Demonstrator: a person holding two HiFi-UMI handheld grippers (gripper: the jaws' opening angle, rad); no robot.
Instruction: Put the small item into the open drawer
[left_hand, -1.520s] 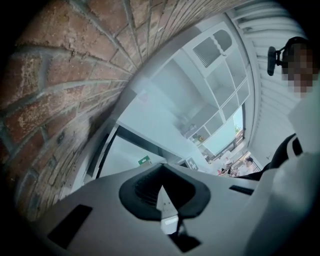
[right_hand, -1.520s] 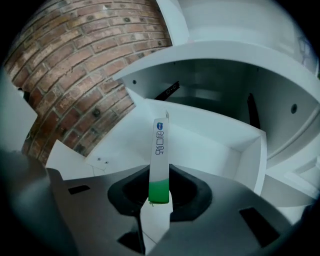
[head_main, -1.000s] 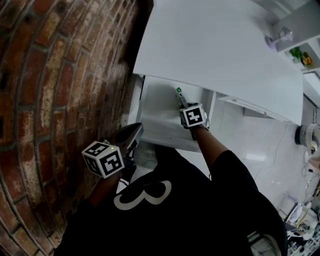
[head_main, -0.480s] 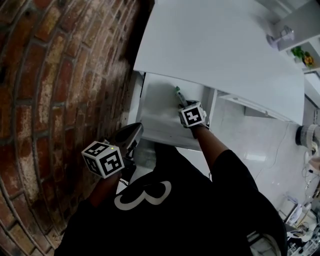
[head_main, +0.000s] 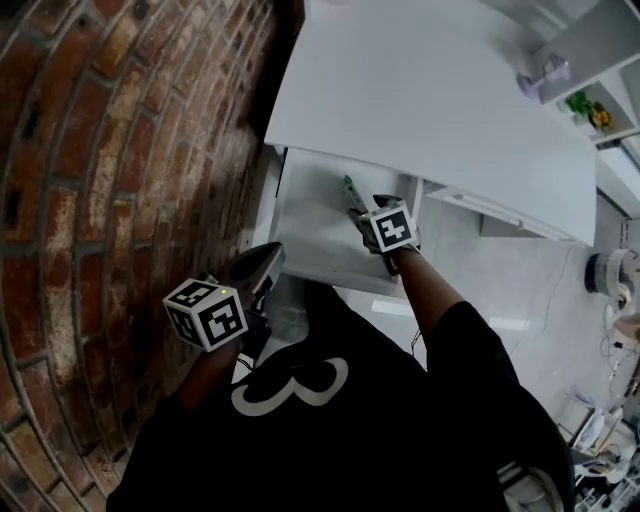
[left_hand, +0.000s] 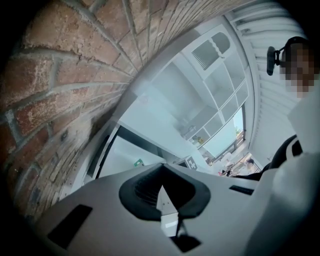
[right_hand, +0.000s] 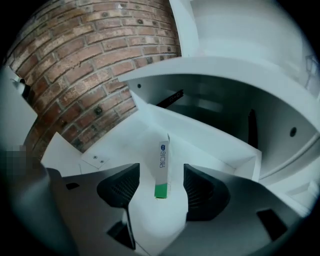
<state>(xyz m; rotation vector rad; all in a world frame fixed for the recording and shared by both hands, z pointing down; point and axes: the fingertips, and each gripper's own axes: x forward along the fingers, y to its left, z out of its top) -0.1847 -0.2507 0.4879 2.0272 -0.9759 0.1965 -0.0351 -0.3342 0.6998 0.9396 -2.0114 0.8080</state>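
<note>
The small item is a narrow white box with a green end (right_hand: 162, 167). It is inside the open white drawer (right_hand: 210, 150), between the jaws of my right gripper (right_hand: 161, 181). Those jaws are opening, and a gap shows on each side of the box, so neither pad touches it. In the head view the box (head_main: 350, 190) shows just ahead of the right gripper (head_main: 368, 208), over the drawer's floor (head_main: 310, 230). My left gripper (head_main: 262, 262) hangs lower left, outside the drawer's front. Its jaws (left_hand: 162, 192) are shut and hold nothing.
A white desk top (head_main: 430, 90) overhangs the back of the drawer. A brick wall (head_main: 120, 150) runs close along the left. White shelves (head_main: 590, 60) stand at the far right, and pale floor (head_main: 520, 290) lies right of the drawer.
The right gripper's jaws have spread wide and let go of the box, which now sits free between them. The left gripper has stayed where it was.
</note>
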